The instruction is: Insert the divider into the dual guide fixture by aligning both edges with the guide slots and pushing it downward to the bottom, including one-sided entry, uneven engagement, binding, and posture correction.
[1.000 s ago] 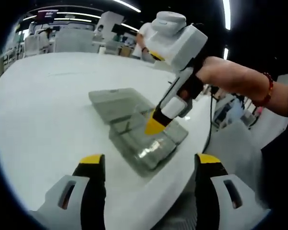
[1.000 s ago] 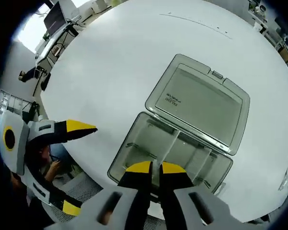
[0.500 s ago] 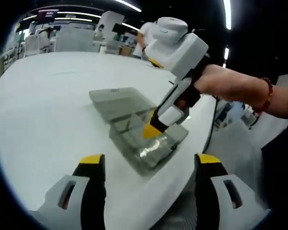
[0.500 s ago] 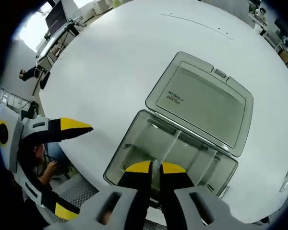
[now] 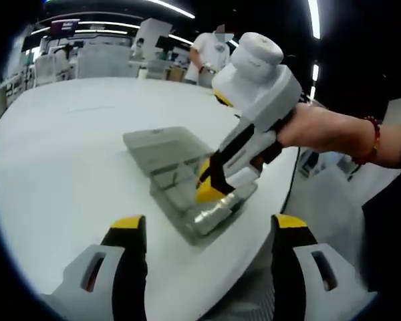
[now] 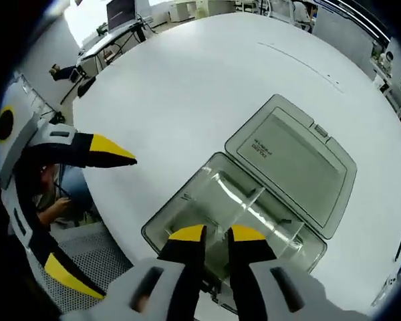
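Table [image 6: 207, 80]: white, round, spanning both views.
Organizer box [image 6: 254, 200]: clear, lid open, lower centre; divider [image 6: 248, 200] stands inside.
Right gripper [image 6: 208, 234]: has tilted since a second ago (posture correction, likely), tips narrow, grasp unclear.
Left gripper [image 5: 210, 231]: wide, idle.

Right tongs [image 6: 216, 233] now tipped lower over the clear box [image 6: 187, 217], yellow tips slightly farther apart, reaching deeper into its open compartment [image 5: 187, 195] than a second ago; holding hand [image 5: 321, 130] dropped toward the box.
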Demonstrator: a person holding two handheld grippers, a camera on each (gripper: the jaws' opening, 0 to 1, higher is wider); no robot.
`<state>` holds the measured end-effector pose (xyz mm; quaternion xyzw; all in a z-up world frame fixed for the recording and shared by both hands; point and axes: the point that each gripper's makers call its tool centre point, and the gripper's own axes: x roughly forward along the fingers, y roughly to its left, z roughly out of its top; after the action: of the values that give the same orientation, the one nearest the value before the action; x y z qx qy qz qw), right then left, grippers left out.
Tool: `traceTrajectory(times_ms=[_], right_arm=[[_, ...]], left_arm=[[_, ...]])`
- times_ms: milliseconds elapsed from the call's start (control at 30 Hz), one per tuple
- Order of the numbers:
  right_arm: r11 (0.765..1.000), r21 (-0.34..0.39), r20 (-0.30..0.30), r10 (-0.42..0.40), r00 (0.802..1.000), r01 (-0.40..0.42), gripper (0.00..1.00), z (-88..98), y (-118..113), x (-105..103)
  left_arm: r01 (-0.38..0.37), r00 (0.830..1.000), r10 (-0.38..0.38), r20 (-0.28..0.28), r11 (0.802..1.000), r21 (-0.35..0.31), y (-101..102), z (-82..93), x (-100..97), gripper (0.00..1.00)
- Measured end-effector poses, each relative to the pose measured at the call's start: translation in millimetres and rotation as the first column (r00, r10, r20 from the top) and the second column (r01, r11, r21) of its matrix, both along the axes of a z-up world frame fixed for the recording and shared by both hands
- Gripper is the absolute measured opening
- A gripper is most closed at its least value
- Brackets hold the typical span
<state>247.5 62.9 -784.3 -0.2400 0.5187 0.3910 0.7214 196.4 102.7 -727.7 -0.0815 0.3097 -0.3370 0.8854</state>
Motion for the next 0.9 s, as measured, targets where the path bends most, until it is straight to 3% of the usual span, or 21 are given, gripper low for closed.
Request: traceTrajectory(times_ms=[233,900], right_arm=[[0.999,0.044,0.035,0.015,0.999,-0.017,0.19,6.1,-1.2,-2.5],[0.983,0.171,0.108,0.053,0.993,-0.071,0.24,26.7,-4.3,-4.1]], left_arm=[[-0.012,1.000,0.012,0.019,1.000,0.017,-6.3,10.7,-8.5,0.75],[-0.107,0.992,0.103,0.074,0.993,0.048,-12.1,36.1,-21.9,0.75]])
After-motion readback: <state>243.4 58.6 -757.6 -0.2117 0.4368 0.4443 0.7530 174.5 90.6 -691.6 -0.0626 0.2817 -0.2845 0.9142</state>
